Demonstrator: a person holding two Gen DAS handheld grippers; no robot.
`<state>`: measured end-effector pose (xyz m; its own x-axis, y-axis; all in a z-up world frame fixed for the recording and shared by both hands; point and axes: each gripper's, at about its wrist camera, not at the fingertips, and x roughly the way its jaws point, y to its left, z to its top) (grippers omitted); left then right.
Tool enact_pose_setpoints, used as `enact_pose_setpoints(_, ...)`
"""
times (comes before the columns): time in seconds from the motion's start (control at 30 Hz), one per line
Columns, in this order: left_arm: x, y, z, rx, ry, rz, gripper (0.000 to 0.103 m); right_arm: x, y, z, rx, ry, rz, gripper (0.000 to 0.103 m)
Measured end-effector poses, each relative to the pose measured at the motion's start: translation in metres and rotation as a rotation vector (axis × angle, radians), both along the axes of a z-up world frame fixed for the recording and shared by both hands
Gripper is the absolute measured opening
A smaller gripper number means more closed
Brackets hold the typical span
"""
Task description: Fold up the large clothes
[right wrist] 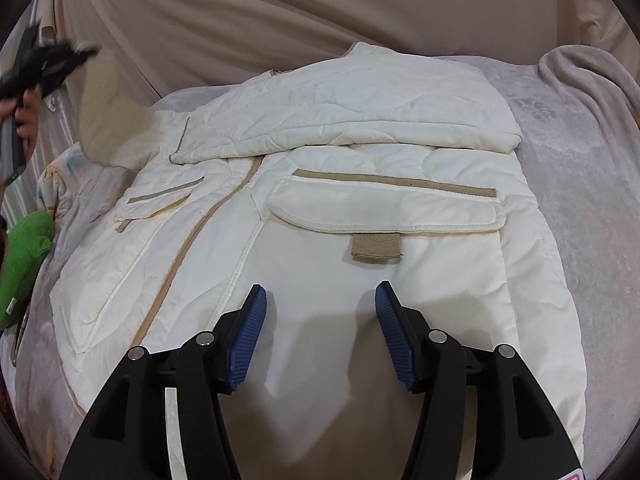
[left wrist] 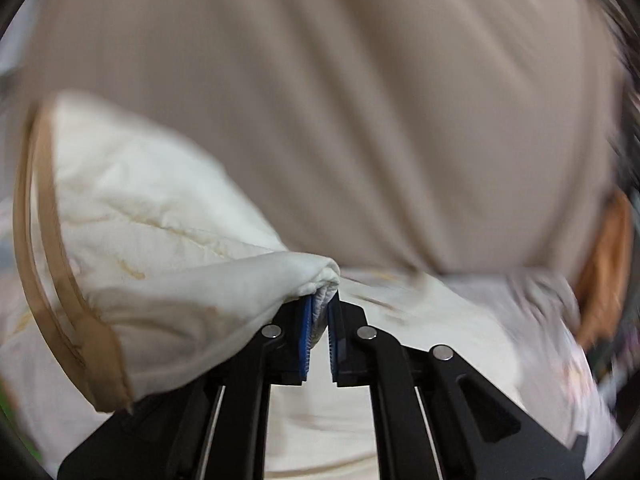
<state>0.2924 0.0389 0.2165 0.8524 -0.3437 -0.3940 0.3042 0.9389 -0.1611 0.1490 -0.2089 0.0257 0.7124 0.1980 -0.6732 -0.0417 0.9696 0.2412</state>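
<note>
Blue-padded fingers [left wrist: 307, 322] of the left gripper [left wrist: 320, 316] are clamped on a bunched fold of the cream quilted jacket [right wrist: 320, 208], the cloth pinched between the pads and trailing off to the left, where a tan-trimmed sleeve cuff [left wrist: 108, 364] hangs open. From the right wrist view, the left gripper [right wrist: 52, 60] appears blurred at the far left, raised above the bed in a person's hand [right wrist: 24, 116], with the sleeve it grips stretched up from the jacket's body. Fingers [right wrist: 248, 336] of the right gripper [right wrist: 320, 300] stand spread apart with nothing between them, poised over the lower front of the jacket, just below the tan loop [right wrist: 376, 246] under the flap of the chest pocket [right wrist: 384, 208]; whether the tips touch the fabric cannot be told. Most of the jacket lies flat, front up, on a pale grey blanket [right wrist: 580, 184], its other sleeve [right wrist: 360, 108] folded across the top. A beige drape [right wrist: 280, 8] hangs behind, and a green item [right wrist: 24, 260] lies at the left edge of the bed.
</note>
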Motion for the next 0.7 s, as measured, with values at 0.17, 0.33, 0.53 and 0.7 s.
enact_pose_setpoints(0.17, -0.001, -0.153, -0.096, 0.145, 0.164, -0.192, 0.052, -0.003, -0.003, 0.001, 0.032, -0.015, 0.013, 0.061)
enact_pose_setpoints(0.33, -0.009, -0.182, -0.171, 0.239, 0.260, -0.225, 0.062, -0.007, -0.010, 0.002, 0.088, -0.028, 0.019, 0.068)
enact_pose_setpoints(0.53, -0.015, -0.063, -0.151, 0.041, 0.258, -0.099, 0.081, -0.005, -0.022, 0.013, 0.133, -0.016, -0.007, 0.070)
enact_pose_setpoints(0.7, 0.013, 0.035, -0.146, -0.101, 0.330, 0.087, 0.081, 0.025, -0.057, 0.049, 0.232, -0.048, -0.073, 0.070)
